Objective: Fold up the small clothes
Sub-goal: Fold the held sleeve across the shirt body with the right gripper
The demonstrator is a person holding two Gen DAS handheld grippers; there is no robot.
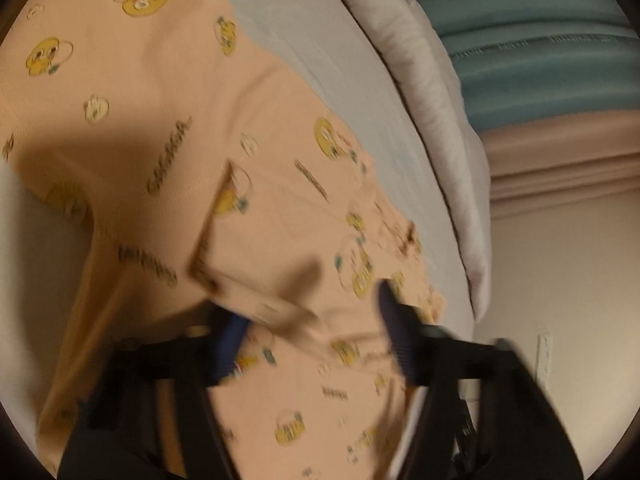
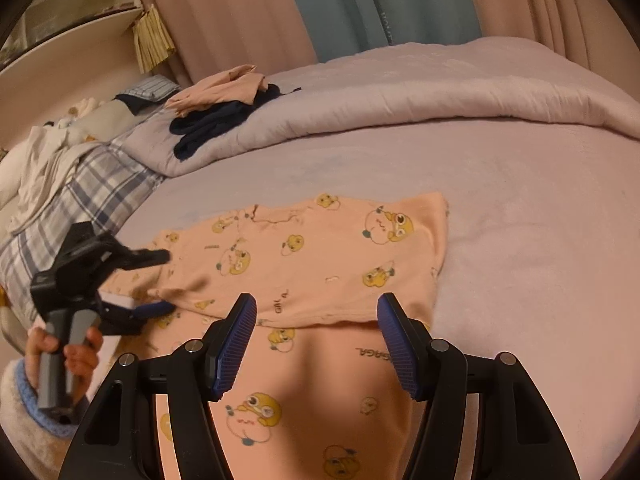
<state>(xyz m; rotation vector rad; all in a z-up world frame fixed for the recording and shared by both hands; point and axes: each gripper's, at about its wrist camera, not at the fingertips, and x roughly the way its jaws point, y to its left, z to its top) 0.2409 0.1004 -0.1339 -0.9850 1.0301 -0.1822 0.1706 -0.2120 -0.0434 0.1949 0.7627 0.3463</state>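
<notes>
A peach baby garment (image 2: 320, 248) with yellow cartoon prints lies spread on the bed, its far part folded over the near part. My right gripper (image 2: 316, 312) hovers open just above the fold's edge, with nothing between its fingers. My left gripper (image 2: 160, 282) reaches in from the left at the garment's sleeve end, one finger above the cloth and one below. In the blurred left wrist view the garment (image 1: 160, 100) fills the frame. There my left gripper (image 1: 314, 326) has its jaws apart with a folded flap of cloth between them.
A pale lilac sheet (image 2: 520, 220) covers the bed, with a rolled duvet (image 2: 400, 92) along the far side. Dark and peach clothes (image 2: 224, 108) are piled on the duvet at the left. Plaid bedding (image 2: 80, 196) lies at the left edge. A hand (image 2: 80, 352) holds the left gripper's handle.
</notes>
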